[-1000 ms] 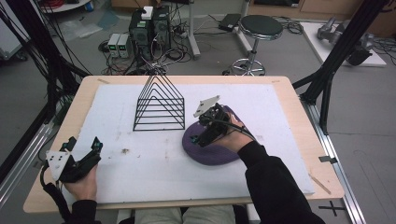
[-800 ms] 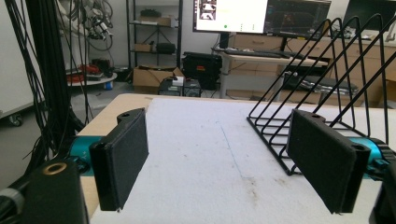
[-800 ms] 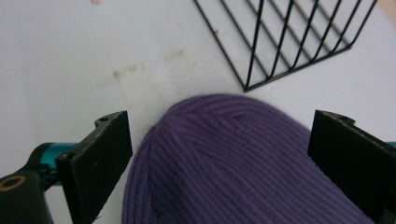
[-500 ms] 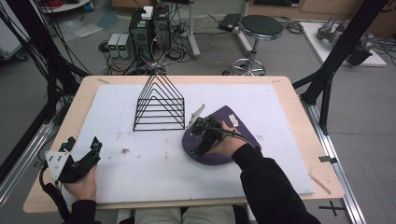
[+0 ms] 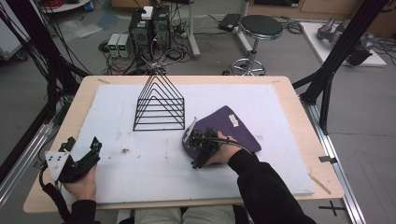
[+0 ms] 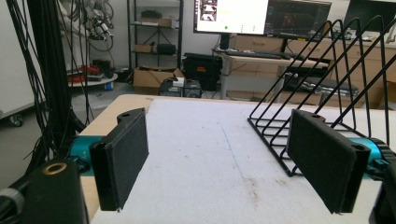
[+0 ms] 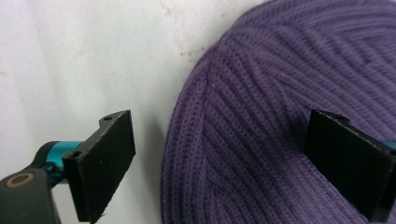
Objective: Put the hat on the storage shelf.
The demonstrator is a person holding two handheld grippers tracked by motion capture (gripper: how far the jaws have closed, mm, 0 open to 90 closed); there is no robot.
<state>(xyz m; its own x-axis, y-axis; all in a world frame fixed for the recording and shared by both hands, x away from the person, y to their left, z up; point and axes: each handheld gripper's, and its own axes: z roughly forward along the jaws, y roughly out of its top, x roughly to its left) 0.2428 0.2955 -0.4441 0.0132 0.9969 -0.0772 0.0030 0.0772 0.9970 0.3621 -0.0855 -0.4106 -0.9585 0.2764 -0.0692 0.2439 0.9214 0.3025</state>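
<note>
A purple knitted hat lies flat on the white mat, right of centre. My right gripper points down at the hat's left rounded edge, open. In the right gripper view the hat lies under the jaws, one jaw over the mat and the other over the knit, with my right gripper straddling the hat's edge. My left gripper rests open near the front left corner, holding nothing. In the left gripper view my left gripper faces bare mat and the wire rack.
A black wire rack of triangular dividers stands at the back centre of the white mat. The wooden table edge frames the mat. Small brown stains mark the mat near the left gripper. Black frame posts stand beside both table sides.
My right gripper has moved left and toward the front, from over the hat's middle to its left edge, tipping downward. The hat now shows spread out behind it. The left gripper stays still.
</note>
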